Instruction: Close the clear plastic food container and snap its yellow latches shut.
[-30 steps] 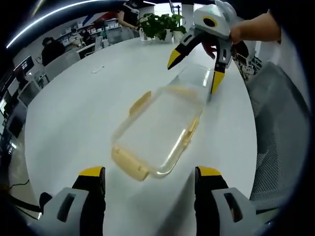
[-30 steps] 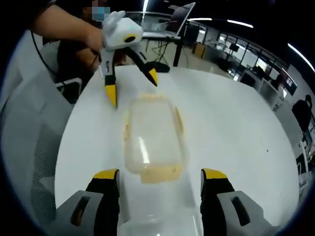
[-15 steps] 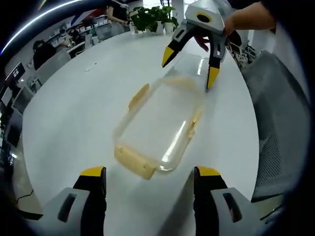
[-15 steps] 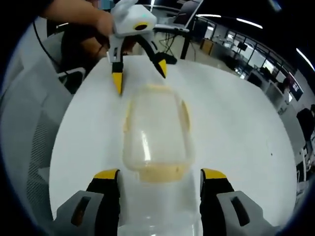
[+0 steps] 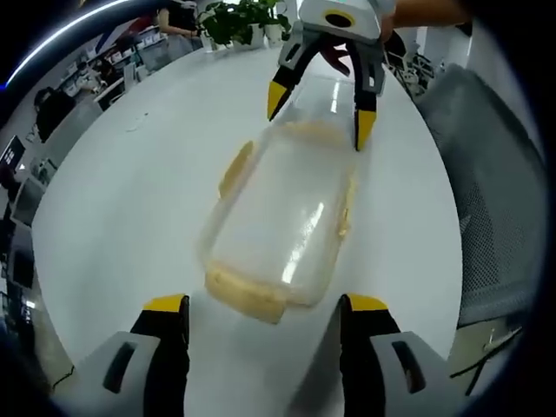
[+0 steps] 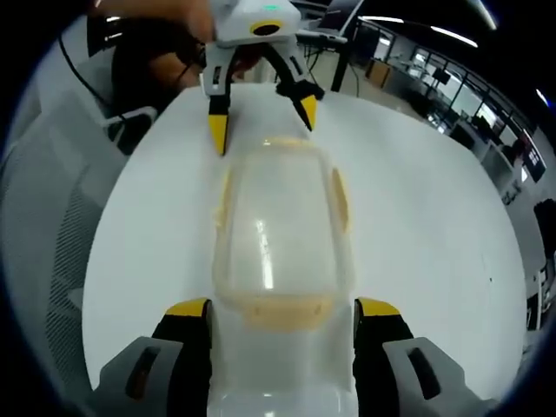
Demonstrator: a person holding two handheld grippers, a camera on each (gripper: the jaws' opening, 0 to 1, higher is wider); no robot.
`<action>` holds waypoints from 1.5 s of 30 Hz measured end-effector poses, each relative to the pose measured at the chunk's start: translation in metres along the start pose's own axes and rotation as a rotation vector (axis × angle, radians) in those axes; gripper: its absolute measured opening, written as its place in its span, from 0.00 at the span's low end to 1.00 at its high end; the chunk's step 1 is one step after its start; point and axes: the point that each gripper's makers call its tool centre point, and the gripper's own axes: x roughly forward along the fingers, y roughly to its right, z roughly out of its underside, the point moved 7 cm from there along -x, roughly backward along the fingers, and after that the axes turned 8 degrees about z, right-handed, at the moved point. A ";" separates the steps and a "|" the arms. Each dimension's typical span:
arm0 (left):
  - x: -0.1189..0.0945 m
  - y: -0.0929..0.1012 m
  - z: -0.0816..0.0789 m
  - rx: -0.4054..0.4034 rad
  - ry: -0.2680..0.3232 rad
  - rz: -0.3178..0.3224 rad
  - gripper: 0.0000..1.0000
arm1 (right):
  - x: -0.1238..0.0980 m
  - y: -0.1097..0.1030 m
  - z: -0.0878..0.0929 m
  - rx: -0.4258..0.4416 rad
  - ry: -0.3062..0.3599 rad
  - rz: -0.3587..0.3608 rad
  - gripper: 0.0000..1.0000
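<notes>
The clear plastic container [image 5: 278, 217] lies lengthwise on the white table [image 5: 130, 200], with yellow latches on its ends and long sides [image 5: 232, 169]. My left gripper [image 5: 265, 306] stands open just short of the near yellow end latch [image 5: 248, 297]. My right gripper [image 5: 318, 115] is open at the far end, its jaws straddling a clear lid part. In the right gripper view the container [image 6: 278, 234] runs away from my open right gripper [image 6: 282, 311], and a clear lid flap [image 6: 278, 382] lies between its jaws. The left gripper [image 6: 261, 122] hangs open over the far end.
A grey mesh chair [image 5: 495, 174] stands close to the table's edge, also seen as the chair [image 6: 43, 243] in the right gripper view. A potted plant [image 5: 239, 17] sits at the table's far side. Office desks and people fill the background.
Both grippers have drawn closer to the container's two ends and lined up with its long axis. Both stay open. The container itself lies where it was.
</notes>
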 end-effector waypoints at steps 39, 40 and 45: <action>0.004 -0.016 -0.005 0.110 -0.078 0.164 0.52 | 0.007 0.009 0.000 0.005 -0.046 -0.122 0.60; 0.004 -0.015 -0.005 0.118 -0.079 0.166 0.51 | 0.007 0.010 0.000 0.007 -0.043 -0.121 0.60; 0.004 -0.016 -0.004 0.112 -0.080 0.159 0.51 | 0.006 0.011 0.001 0.006 -0.042 -0.122 0.57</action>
